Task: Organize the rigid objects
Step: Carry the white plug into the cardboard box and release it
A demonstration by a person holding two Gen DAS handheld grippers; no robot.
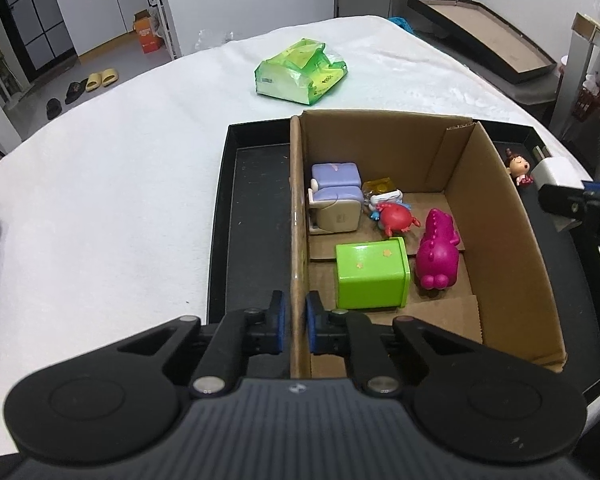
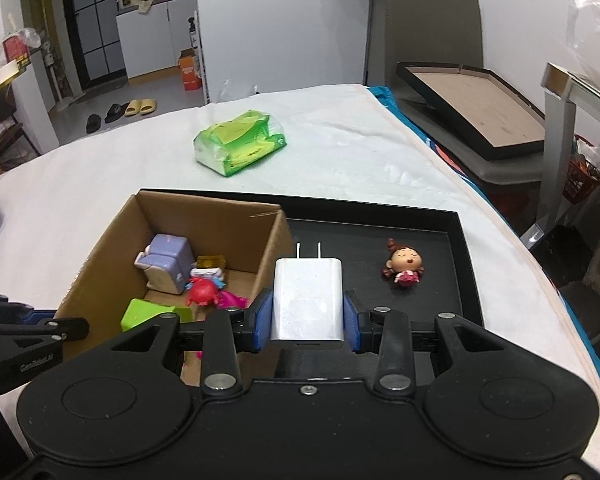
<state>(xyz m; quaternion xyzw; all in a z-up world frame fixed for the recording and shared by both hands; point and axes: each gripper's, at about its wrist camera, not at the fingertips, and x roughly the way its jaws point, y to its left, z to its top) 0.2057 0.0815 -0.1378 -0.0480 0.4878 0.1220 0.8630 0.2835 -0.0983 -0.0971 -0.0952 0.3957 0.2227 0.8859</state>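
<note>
Right wrist view: right gripper [image 2: 307,322] clamped on charger [image 2: 308,300], raised over tray [image 2: 466,264]. Left gripper [image 1: 295,322] pinches near left wall of box [image 1: 500,216]. Box holds several toys; judged remaining: charger and doll [image 2: 403,266] on tray, right of box

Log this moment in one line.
left claw: shut on box wall | right claw: shut on charger | doll: on tray

hidden: magenta dinosaur [image 2: 233,300] — mostly behind fingers | cut off: left gripper [image 2: 56,326] — frame edge
</note>
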